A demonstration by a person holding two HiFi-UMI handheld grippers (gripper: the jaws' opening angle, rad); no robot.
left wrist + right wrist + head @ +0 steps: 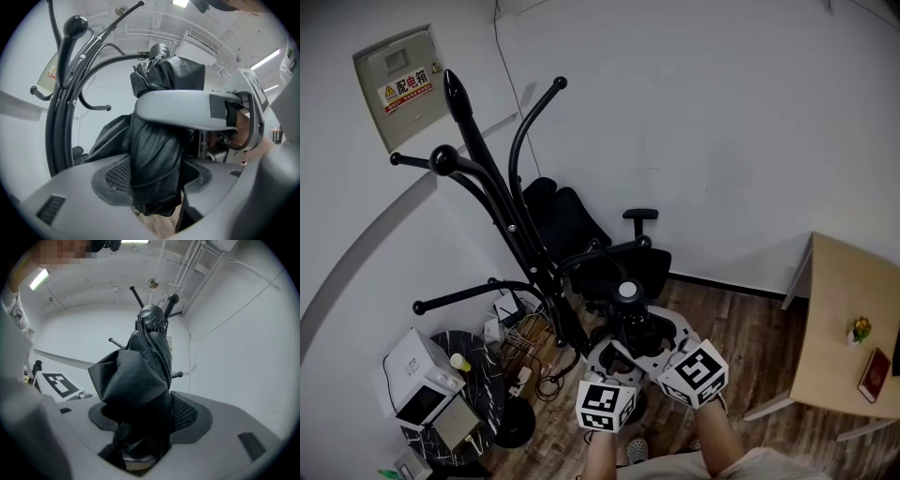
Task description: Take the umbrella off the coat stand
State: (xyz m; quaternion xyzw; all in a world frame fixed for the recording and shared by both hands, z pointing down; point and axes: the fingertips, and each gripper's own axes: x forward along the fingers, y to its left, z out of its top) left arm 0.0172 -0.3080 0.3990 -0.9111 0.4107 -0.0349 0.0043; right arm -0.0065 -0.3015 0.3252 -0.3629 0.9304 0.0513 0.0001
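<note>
Left tongs (140,145) and right tongs (136,423) both clamp the folded black umbrella (140,362), upright between them; its lower end is hidden in their grip, coat stand (486,169) just beyond.

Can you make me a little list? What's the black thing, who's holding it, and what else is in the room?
thing held: black folded umbrella
left gripper: shut on the umbrella
right gripper: shut on the umbrella, next to the left one
coat stand: black, curved arms, close beside the umbrella
umbrella on a hook: cannot tell
behind the stand: black office chair
at the right: wooden table
at the lower left: white appliance
</note>
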